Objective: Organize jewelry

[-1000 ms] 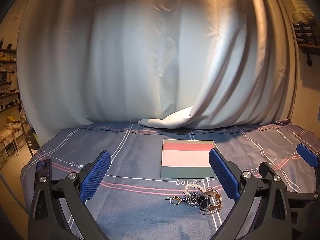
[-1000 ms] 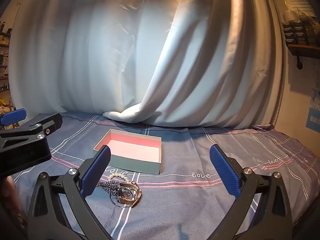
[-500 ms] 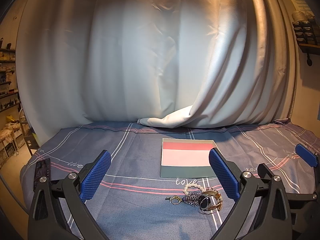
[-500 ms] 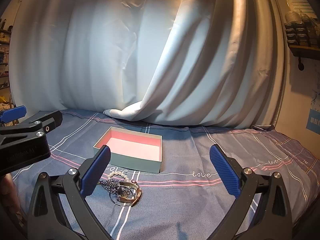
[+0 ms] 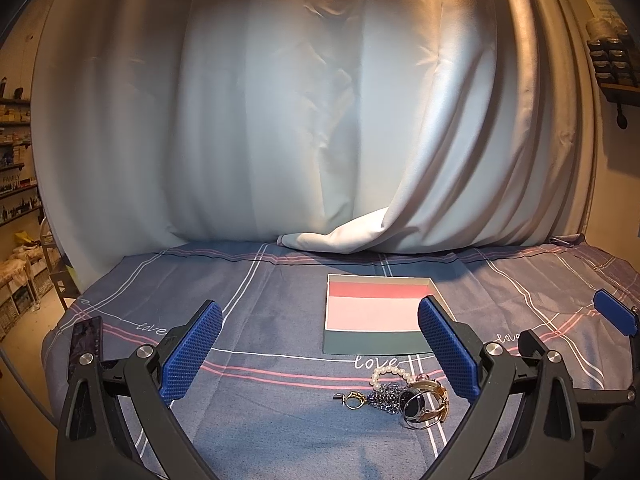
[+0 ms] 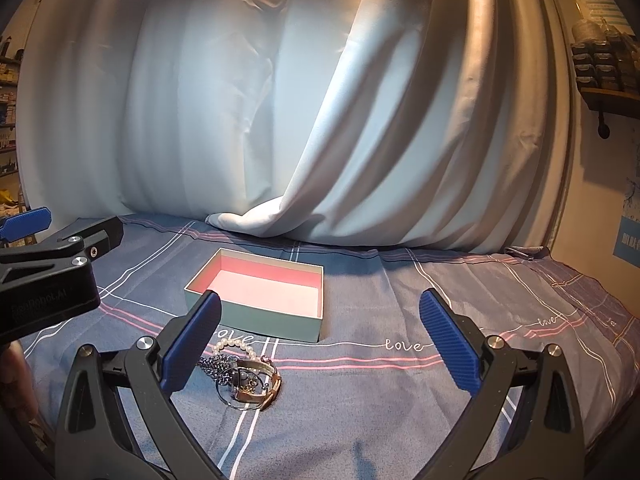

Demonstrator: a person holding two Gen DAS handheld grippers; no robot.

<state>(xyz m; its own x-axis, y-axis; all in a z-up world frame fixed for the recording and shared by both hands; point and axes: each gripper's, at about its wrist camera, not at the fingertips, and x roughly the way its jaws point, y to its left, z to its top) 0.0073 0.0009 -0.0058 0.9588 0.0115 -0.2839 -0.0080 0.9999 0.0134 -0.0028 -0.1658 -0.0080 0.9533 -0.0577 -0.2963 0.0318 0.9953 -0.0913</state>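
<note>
A small pile of jewelry (image 5: 400,398) lies on the blue cloth: a pearl bracelet (image 5: 390,374), a dark chain, a gold ring (image 5: 354,399) and a gold watch (image 5: 422,402). Behind it stands an open teal box (image 5: 378,312) with a pink inside, empty. The pile (image 6: 246,380) and box (image 6: 256,292) also show in the right wrist view. My left gripper (image 5: 320,354) is open and empty, above the cloth, with the pile near its right finger. My right gripper (image 6: 320,348) is open and empty, with the pile beside its left finger.
A pale curtain (image 5: 320,140) hangs behind the table and folds onto the cloth (image 5: 340,240) behind the box. Shelves (image 5: 16,184) stand at far left, and a wall rack (image 5: 612,64) at the right. The left gripper's body (image 6: 44,280) shows at the right view's left.
Both grippers have barely shifted; the right view has risen slightly. The jewelry and box have not moved.
</note>
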